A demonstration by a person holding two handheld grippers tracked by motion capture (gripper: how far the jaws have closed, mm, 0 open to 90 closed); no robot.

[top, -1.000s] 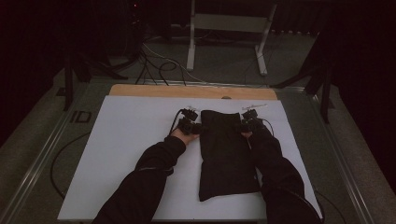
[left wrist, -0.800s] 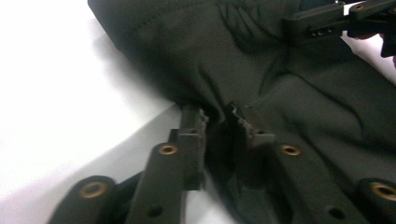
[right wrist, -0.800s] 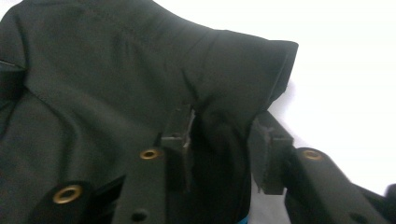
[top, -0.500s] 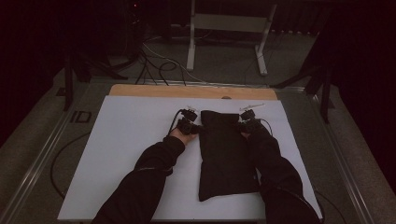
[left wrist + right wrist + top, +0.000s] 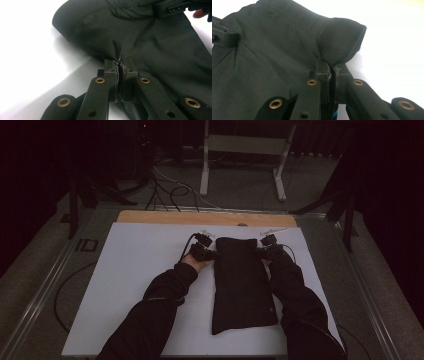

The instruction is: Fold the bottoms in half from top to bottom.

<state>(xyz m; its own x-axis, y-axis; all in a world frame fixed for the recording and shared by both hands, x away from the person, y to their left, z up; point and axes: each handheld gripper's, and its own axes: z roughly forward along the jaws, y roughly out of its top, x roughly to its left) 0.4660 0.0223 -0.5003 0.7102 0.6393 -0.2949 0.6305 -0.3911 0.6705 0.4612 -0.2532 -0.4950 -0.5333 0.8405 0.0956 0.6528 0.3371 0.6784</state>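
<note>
A folded black garment lies lengthwise on the white table top. My left gripper is shut on its left edge near the far end, and the pinched black cloth bunches up above my left gripper. My right gripper is shut on the opposite edge. There a fold of the garment rises above my right gripper. The other gripper's body shows across the cloth at the top right of the left gripper view.
A wooden strip borders the table's far edge. Two small white items lie near it, behind the garment. Cables and a white metal stand occupy the floor beyond. A metal rail runs along the left side.
Both grippers and the garment's far end have edged slightly toward the person; otherwise the scene holds still.
</note>
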